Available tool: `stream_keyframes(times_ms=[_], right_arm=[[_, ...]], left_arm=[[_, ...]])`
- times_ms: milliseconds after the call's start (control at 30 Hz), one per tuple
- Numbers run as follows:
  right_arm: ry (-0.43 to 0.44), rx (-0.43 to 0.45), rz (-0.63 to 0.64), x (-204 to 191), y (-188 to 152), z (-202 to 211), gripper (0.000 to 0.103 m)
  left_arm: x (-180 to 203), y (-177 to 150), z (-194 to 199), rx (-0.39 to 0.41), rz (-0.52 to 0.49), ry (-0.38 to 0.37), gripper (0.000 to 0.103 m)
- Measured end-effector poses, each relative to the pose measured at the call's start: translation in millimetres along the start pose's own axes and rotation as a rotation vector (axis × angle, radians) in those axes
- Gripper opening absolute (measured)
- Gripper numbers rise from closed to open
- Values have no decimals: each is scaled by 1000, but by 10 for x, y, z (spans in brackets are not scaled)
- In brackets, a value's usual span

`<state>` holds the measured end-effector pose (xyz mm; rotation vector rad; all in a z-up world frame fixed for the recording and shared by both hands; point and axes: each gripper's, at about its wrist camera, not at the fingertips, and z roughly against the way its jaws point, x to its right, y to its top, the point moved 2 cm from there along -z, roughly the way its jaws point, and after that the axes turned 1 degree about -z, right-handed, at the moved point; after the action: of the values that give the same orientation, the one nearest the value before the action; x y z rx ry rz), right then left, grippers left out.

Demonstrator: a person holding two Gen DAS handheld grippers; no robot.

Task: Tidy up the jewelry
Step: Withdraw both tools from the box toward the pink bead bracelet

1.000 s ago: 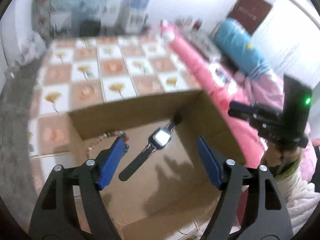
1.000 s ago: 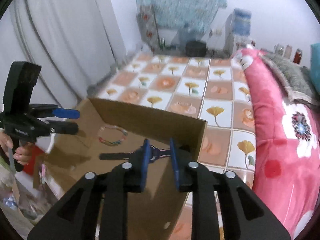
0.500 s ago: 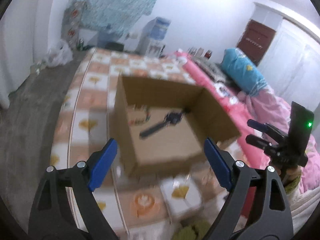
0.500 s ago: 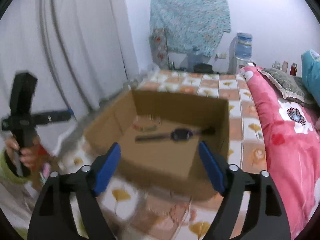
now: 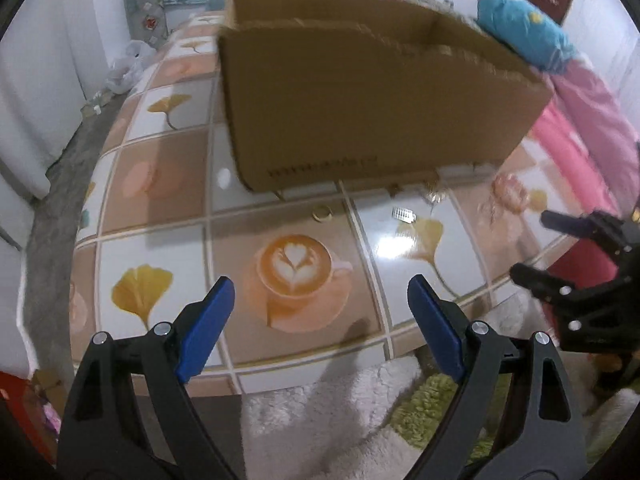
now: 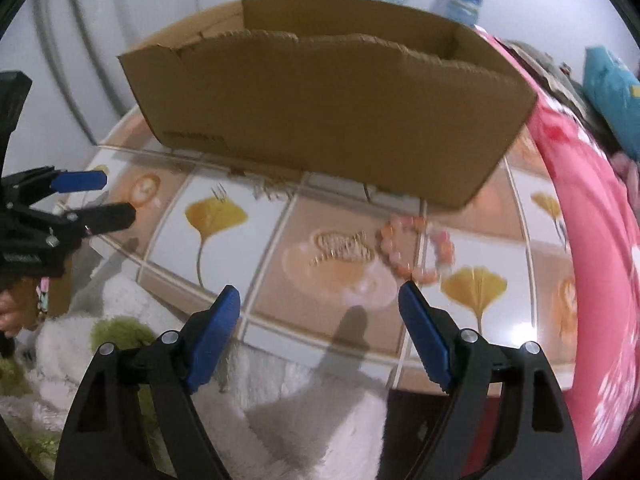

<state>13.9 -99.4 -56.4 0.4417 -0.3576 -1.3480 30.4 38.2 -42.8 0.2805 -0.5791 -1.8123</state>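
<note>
A brown cardboard box (image 5: 360, 112) stands on the tiled table (image 5: 160, 184); from this low angle its inside is hidden. In front of it lie a small gold ring (image 5: 322, 213) and a tiny silver clip (image 5: 403, 213). The right wrist view shows an orange-pink bead bracelet (image 6: 416, 248) and a thin gold chain (image 6: 344, 246) on the table before the box (image 6: 320, 120). My left gripper (image 5: 320, 300) hangs open over the coffee-cup tile, holding nothing. My right gripper (image 6: 318, 300) is open and bare just short of the chain and bracelet. Each gripper shows in the other's view, the right gripper (image 5: 528, 243) and the left gripper (image 6: 120, 196).
The table's near edge (image 6: 280, 340) runs just below the fingertips, with a white and green fluffy rug (image 5: 360, 420) beneath. Pink bedding (image 6: 592, 216) borders the table's right side. A white curtain (image 5: 40, 80) hangs at the left. A hand (image 6: 8, 312) holds the left gripper.
Both grippers have drawn back and down from above the box to the table's front edge. The right jaws went from nearly closed to wide apart. The watch and bracelet inside the box are now out of sight.
</note>
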Motion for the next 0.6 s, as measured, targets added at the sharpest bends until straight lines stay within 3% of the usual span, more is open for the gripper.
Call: stream_keyframes(times_ms=[167,233,433,600], right_arm=[[-69,49,5,26,19,109,83],[-73,75,-4,62,76,125,89],[-76,108,-18,37,138,154,94],[-80,105,-15,24,141,143,94]], left_arm=[[142,-45,-65,-6,-44,5,84],[176,-60,-84,-14,-58,12,84],[299,-113,-169,-11,-139,95,87],[328,-150,-186,-9,-147,106,93]])
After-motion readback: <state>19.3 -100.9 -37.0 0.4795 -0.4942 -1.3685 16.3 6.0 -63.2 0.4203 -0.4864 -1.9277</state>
